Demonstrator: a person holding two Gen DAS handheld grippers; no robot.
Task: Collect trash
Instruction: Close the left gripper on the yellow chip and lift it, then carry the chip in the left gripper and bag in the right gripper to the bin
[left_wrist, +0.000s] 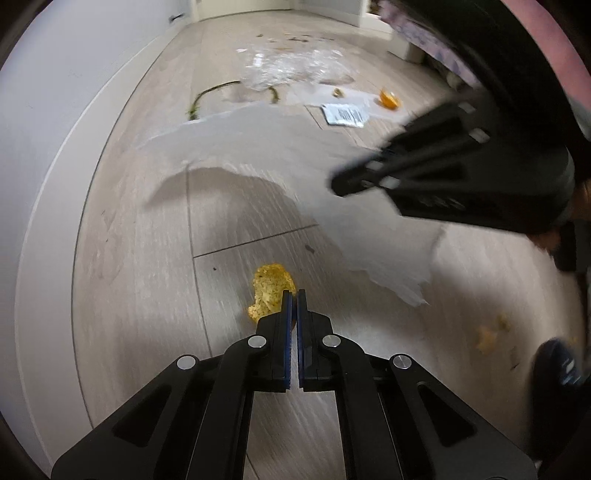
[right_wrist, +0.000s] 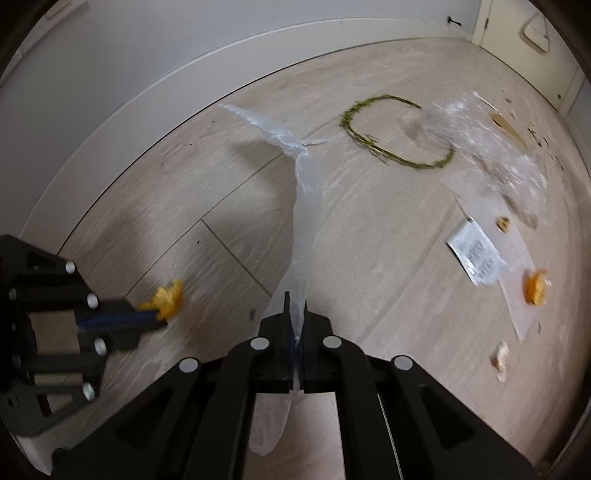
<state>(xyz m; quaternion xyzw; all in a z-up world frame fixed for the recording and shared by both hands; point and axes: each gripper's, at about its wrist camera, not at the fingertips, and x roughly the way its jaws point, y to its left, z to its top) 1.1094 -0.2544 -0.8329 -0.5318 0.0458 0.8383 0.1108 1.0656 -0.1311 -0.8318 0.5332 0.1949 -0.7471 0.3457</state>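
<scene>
My left gripper (left_wrist: 294, 293) is shut on a yellow peel scrap (left_wrist: 271, 290) and holds it above the wood floor; it also shows in the right wrist view (right_wrist: 162, 317) with the scrap (right_wrist: 168, 295) at its tips. My right gripper (right_wrist: 295, 301) is shut on a translucent plastic bag (right_wrist: 306, 206) that hangs stretched forward; in the left wrist view the bag (left_wrist: 295, 162) spreads wide under the right gripper (left_wrist: 341, 184).
On the floor lie a green stem loop (right_wrist: 391, 147), crumpled clear plastic (right_wrist: 491, 147), a printed paper packet (right_wrist: 476, 254), an orange peel (right_wrist: 535, 288) and small crumbs (right_wrist: 500, 356). A white baseboard wall (right_wrist: 147, 92) runs on the left. A shoe (left_wrist: 557, 365) is at right.
</scene>
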